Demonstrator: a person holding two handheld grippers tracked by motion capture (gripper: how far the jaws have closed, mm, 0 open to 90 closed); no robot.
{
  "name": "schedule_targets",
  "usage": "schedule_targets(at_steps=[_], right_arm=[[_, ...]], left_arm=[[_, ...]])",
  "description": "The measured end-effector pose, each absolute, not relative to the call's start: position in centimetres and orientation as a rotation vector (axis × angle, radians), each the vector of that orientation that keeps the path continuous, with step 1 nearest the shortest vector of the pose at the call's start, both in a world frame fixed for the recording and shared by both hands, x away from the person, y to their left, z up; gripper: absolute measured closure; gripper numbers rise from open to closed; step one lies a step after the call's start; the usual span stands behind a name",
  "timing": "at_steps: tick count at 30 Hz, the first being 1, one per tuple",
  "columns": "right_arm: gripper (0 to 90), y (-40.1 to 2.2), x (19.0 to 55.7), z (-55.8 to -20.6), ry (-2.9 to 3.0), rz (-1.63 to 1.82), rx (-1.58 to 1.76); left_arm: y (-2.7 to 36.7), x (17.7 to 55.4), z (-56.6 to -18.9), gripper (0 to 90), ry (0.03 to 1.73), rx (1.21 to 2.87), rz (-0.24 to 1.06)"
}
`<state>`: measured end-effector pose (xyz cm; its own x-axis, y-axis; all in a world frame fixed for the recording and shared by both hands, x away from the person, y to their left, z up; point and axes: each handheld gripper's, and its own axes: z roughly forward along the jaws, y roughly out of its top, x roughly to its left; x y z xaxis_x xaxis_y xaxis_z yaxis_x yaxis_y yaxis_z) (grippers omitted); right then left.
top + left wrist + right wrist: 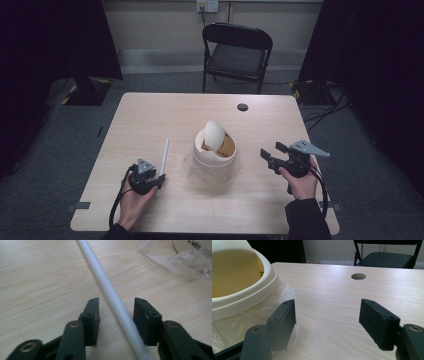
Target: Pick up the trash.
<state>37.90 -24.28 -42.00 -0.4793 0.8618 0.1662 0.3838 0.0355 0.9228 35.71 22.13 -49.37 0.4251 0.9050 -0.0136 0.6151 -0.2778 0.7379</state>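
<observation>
- The left gripper [161, 178] sits low at the near left of the table [150, 115], its jaws parted either side of a white rod [164, 156] without touching it.
- The rod lies flat, running from between those jaws toward the far side.
- A cream bin [215, 155] with a tilted swing lid stands mid-table, a clear plastic bag [185, 260] bunched at its base; the lettering cut off on it reads "Cute".
- The right gripper [271, 151], near right, has wide, empty jaws beside the bag.
</observation>
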Motion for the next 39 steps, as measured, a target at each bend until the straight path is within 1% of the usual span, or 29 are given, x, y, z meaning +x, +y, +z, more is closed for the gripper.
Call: schedule_targets(at_steps=[3, 4, 9, 13, 20, 29, 35, 39], right_arm=[[30.5, -24.7, 37.8, -41.9, 1.862, 1.45, 1.26], [31.0, -24.8, 37.8, -41.9, 1.857, 1.45, 1.262], [31.7, -25.2, 37.8, -41.9, 1.847, 1.454, 1.267], [32.1, -25.3, 37.9, -41.9, 1.849, 1.452, 1.265], [32.7, -25.8, 37.8, -41.8, 1.829, 1.457, 1.276], [33.1, -27.2, 37.2, -41.0, 1.764, 1.499, 1.282], [33.2, -28.0, 36.4, -39.4, 1.693, 1.554, 1.251], [33.2, -28.1, 36.0, -38.7, 1.669, 1.585, 1.223]], left_arm=[[22.7, 35.7, -49.4, 71.0, 1.289, 1.998, 0.55], [22.8, 35.8, -49.4, 73.6, 1.298, 1.973, 0.535], [23.7, 35.9, -49.4, 79.4, 1.329, 1.952, 0.513], [24.2, 36.0, -49.2, 79.7, 1.328, 1.941, 0.516], [24.9, 35.4, -47.6, 79.8, 1.274, 1.862, 0.561], [24.8, 34.3, -44.6, 79.8, 1.142, 1.725, 0.629], [24.7, 33.2, -41.8, 79.8, 1.043, 1.624, 0.638], [24.4, 32.4, -40.4, 79.8, 0.983, 1.595, 0.666]])
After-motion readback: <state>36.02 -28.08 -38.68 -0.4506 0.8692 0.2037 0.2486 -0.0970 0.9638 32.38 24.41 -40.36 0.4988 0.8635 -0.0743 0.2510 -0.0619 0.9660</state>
